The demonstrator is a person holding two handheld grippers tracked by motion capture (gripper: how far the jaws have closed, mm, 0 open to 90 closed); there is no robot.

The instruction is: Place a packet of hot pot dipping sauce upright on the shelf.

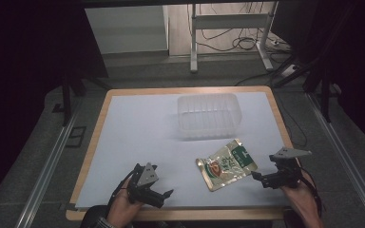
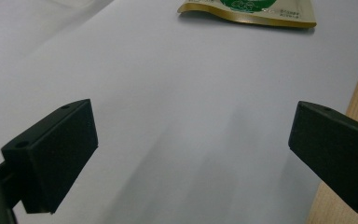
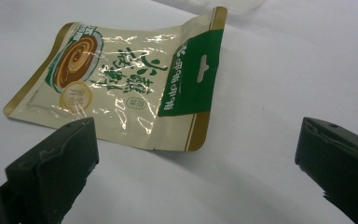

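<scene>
One pouch (image 3: 121, 88), green header, writing unreadable.

Pouch (image 1: 226, 167) lies on table (image 1: 133, 137); tub (image 1: 208, 114) stands behind it.

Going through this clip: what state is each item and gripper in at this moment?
Clear plastic container: upright on the white sheet, open-topped, looks empty.
Food pouch: lying flat, printed side up, sealed as far as shown, untouched.
Left gripper: open, holding nothing.
Right gripper: open, just short of the pouch.
</scene>
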